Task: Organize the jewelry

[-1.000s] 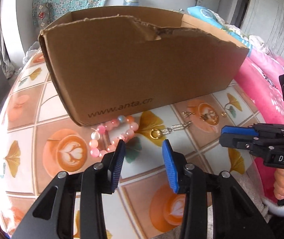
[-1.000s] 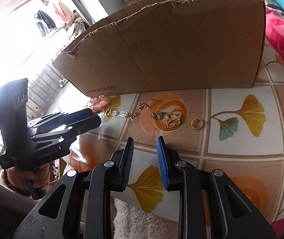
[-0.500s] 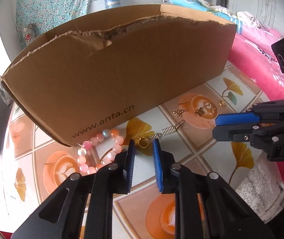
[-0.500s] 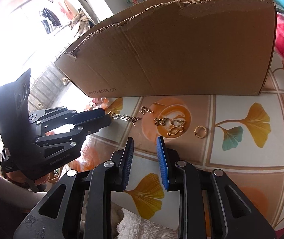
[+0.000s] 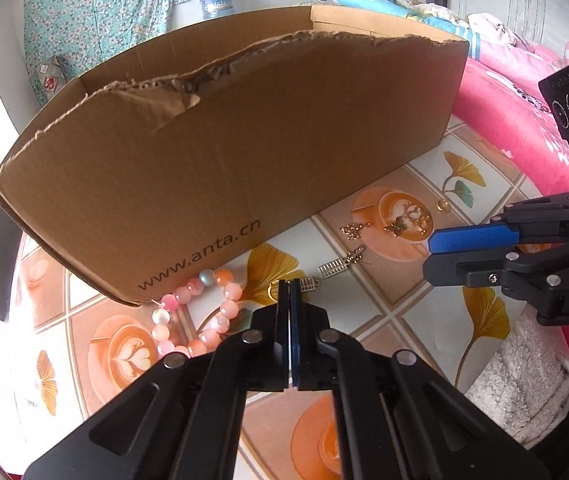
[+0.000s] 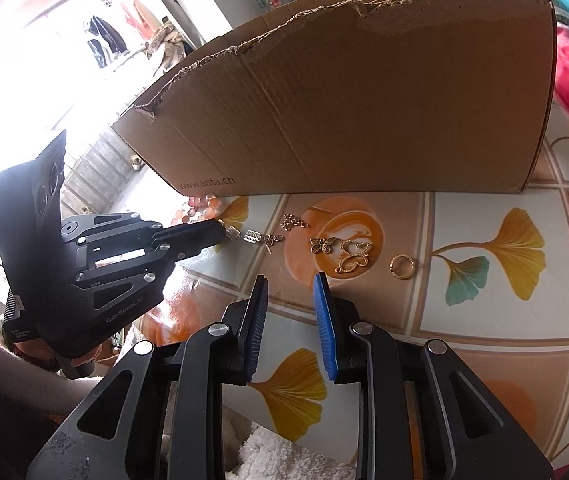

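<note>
My left gripper (image 5: 289, 285) is shut, its tips at the gold ring end of a gold and silver chain piece (image 5: 334, 267) on the tablecloth; it seems to pinch that ring. A pink bead bracelet (image 5: 196, 312) lies just left of it. The left gripper also shows in the right wrist view (image 6: 216, 234). My right gripper (image 6: 289, 282) is open and empty, just short of a gold butterfly charm (image 6: 322, 245), a gold openwork pendant (image 6: 354, 257) and a gold ring (image 6: 402, 267). A brown cardboard box (image 5: 244, 140) stands behind the jewelry.
The table has a tile-pattern cloth with ginkgo leaves and coffee cups (image 6: 484, 256). A small gold chain cluster (image 6: 294, 222) lies near the box. Pink bedding (image 5: 524, 120) is at the right. A white towel (image 5: 524, 368) lies at the table's near edge.
My left gripper has moved forward to the chain piece and closed from wide open to shut. My right gripper has opened a little and stayed roughly in place.
</note>
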`<state>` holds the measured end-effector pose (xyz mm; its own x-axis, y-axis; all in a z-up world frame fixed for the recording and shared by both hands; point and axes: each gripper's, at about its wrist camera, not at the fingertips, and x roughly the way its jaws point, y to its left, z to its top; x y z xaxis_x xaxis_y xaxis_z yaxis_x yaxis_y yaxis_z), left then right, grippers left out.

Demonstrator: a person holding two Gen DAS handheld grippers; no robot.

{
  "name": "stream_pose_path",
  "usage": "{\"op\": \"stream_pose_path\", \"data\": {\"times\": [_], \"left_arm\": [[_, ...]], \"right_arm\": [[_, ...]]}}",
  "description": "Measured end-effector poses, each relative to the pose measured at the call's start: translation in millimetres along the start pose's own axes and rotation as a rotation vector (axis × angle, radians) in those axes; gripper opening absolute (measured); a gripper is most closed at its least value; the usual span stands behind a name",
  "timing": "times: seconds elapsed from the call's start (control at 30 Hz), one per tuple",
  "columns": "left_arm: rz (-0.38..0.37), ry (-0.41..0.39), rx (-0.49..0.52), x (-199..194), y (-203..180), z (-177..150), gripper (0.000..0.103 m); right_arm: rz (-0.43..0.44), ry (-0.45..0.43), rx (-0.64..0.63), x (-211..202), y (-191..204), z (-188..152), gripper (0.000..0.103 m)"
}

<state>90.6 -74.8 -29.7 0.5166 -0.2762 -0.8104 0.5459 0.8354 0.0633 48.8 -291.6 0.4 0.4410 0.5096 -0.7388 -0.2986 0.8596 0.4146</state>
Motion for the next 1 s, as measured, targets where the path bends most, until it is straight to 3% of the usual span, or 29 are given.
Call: {"op": "stream_pose_path", "data": {"times": [0.3, 0.53, 0.8, 1.0], "left_arm": [[-0.083, 0.021, 0.031, -11, -6, -4, 0.001], [-0.073, 0.021, 0.072, -15, -9, -4, 0.004], [-0.073, 0.001, 0.077, -10, -3, 1, 0.020], [-0.093, 0.015, 0.057, -2, 0, 0, 0.020]], "right_arm": [[0.005, 0.013, -0.007, 0, -1, 0, 0.021], [0.004, 0.012, -0.006, 1, 1, -1, 0.021], [0.000, 0.011, -0.007, 3, 5, -1, 0.021], [-0.006, 0.010, -0.012, 2, 8, -5, 0.021]]}}
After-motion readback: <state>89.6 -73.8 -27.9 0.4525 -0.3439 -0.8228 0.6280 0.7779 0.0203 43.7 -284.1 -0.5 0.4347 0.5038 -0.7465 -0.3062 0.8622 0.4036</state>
